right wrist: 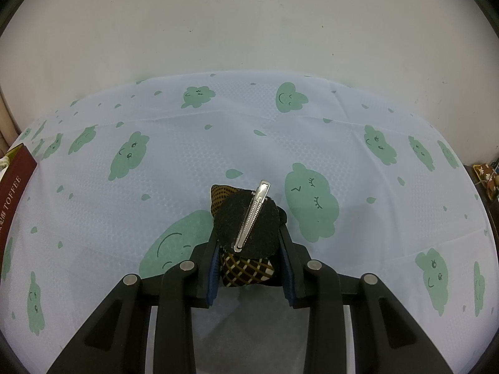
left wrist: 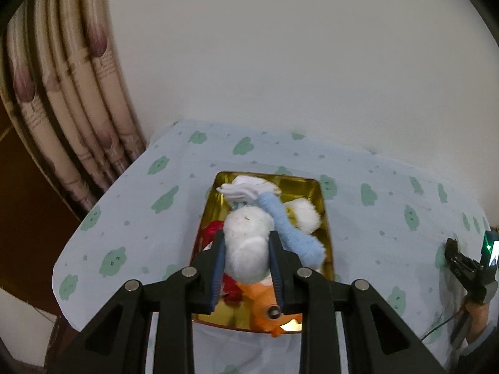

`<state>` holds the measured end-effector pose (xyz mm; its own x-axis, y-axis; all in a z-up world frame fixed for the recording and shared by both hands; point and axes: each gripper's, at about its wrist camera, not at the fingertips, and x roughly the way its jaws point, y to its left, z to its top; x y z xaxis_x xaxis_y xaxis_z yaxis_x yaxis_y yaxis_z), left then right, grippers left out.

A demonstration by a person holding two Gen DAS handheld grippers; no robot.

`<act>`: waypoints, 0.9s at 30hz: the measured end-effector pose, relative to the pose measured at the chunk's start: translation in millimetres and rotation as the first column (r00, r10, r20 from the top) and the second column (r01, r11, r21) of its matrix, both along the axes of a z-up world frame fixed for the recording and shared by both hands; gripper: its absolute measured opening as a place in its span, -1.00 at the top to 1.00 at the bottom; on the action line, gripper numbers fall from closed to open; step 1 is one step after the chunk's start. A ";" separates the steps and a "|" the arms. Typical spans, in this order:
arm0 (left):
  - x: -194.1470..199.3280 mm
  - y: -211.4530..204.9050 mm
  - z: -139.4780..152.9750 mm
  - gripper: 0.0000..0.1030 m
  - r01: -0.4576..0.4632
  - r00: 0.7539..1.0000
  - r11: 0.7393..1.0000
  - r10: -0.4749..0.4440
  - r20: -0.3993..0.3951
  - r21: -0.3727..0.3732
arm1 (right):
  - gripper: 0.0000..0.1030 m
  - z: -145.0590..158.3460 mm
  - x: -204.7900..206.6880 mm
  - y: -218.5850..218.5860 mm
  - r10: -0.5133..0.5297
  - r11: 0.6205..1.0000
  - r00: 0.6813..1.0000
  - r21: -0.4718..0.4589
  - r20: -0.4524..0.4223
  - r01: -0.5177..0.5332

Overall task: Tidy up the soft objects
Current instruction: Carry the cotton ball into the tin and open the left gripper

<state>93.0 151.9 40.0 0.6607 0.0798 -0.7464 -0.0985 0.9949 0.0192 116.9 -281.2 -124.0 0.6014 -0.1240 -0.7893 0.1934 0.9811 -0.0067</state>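
My left gripper (left wrist: pixel 248 251) is shut on a white plush toy (left wrist: pixel 246 246) with a light blue arm (left wrist: pixel 290 233) and holds it over a gold tray (left wrist: pixel 322 218). The tray also holds an orange plush (left wrist: pixel 265 302), a red item (left wrist: pixel 213 229) and a white fluffy piece (left wrist: pixel 304 215). My right gripper (right wrist: pixel 249 249) is shut on a black and brown fabric hair bow (right wrist: pixel 246 227) with a silver clip (right wrist: pixel 254 215), just above the tablecloth. The right gripper also shows at the far right of the left wrist view (left wrist: pixel 461 261).
The table is covered by a pale blue cloth with green cloud faces (right wrist: pixel 312 199). A dark red toffee box (right wrist: pixel 14 180) stands at the left edge. A curtain (left wrist: pixel 68 87) hangs at the back left, a white wall (left wrist: pixel 280 46) behind.
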 end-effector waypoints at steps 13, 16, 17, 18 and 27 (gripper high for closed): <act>42.8 27.5 -55.5 0.47 -0.017 0.994 1.000 0.016 -0.104 -0.010 | 0.40 0.4 0.4 -0.5 0.003 1.000 1.000 -0.008 -0.001 -0.003; 50.6 32.5 -67.8 0.46 -0.018 0.992 1.000 0.018 -0.129 -0.004 | 0.40 0.4 0.4 -0.6 0.003 1.000 1.000 -0.009 -0.001 -0.003; 52.0 33.7 -71.7 0.46 -0.019 0.991 1.000 0.018 -0.134 -0.002 | 0.40 0.3 0.3 -0.8 0.003 1.000 1.000 -0.009 -0.001 -0.003; 53.1 34.6 -74.2 0.46 -0.015 0.990 1.000 0.014 -0.138 -0.002 | 0.40 0.3 0.3 -1.0 0.003 1.000 1.000 -0.009 -0.002 -0.003; 59.5 43.6 -87.5 0.38 -0.021 0.986 1.000 0.020 -0.165 -0.004 | 0.40 0.5 1.0 0.1 0.005 1.000 1.000 -0.013 -0.002 -0.005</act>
